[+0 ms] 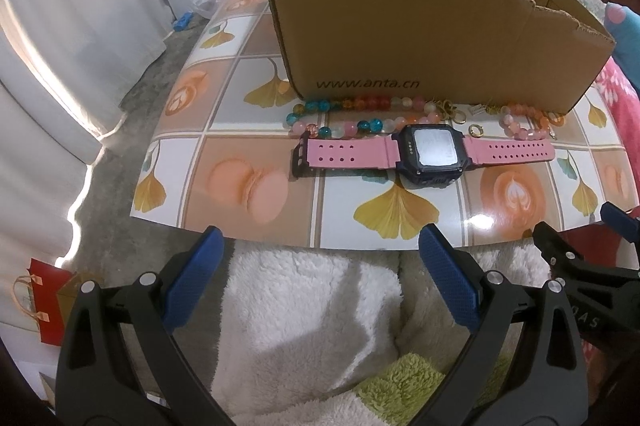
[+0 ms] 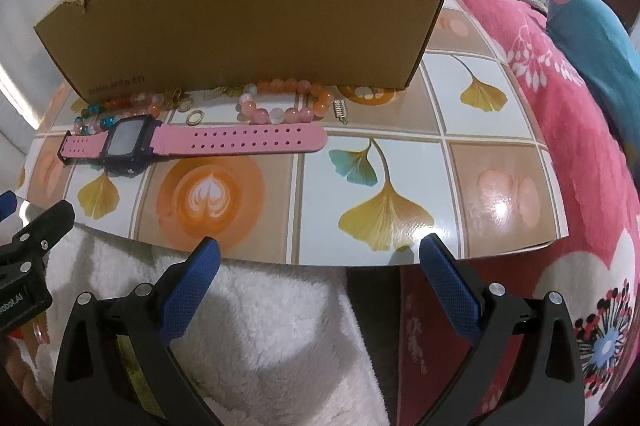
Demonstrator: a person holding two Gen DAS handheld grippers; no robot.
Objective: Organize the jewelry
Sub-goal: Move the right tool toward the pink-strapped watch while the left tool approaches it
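A pink-strapped watch with a dark square face lies flat on the patterned board, in front of an open cardboard box. Behind it lie a multicoloured bead string, a pink-orange bead bracelet and small gold rings. In the right wrist view I see the watch, the bracelet, a ring, a small silver charm and the box. My left gripper and right gripper are both open and empty at the board's near edge.
The board rests on a bed with a white fluffy blanket in front and a pink floral blanket to the right. A red bag sits on the floor at the left. A teal pillow lies at the far right.
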